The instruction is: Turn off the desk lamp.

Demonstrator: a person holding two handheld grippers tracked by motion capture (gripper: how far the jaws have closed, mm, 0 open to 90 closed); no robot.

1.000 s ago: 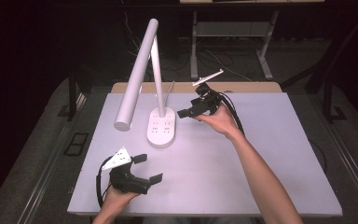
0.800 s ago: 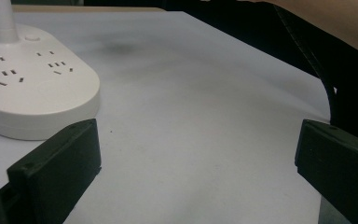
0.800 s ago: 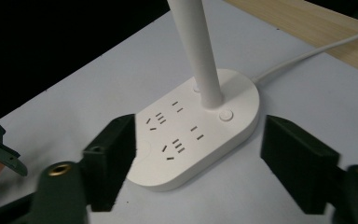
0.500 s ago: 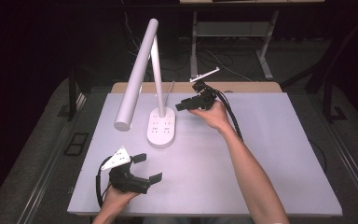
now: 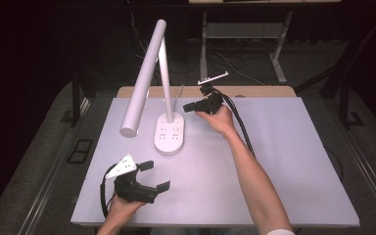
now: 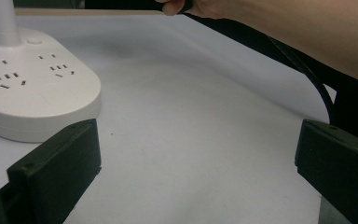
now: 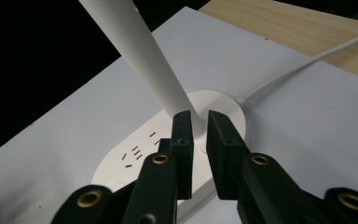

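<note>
White and tall, the desk lamp (image 5: 169, 132) stands on your bench (image 5: 284, 161) toward the far left, its socket-dotted base flat on the surface and its white cord (image 7: 307, 60) trailing off the back edge. Your right tongs (image 5: 192, 106) hover beside the lamp's stem just above the base, jaws nearly closed with a thin gap, gripping nothing. Your left tongs (image 5: 155, 176) rest near the front edge, jaws spread wide and empty.

White lamp (image 5: 168, 132) w/ rows of small dark socket slots on base, white cord (image 7: 307, 58), pale lilac-white mat (image 5: 274, 161) over light wood tabletop (image 5: 254, 91), black grippers w/ brass screws, grey plate (image 5: 122, 165) at 7 o'clock, black cable (image 5: 240, 125).
</note>
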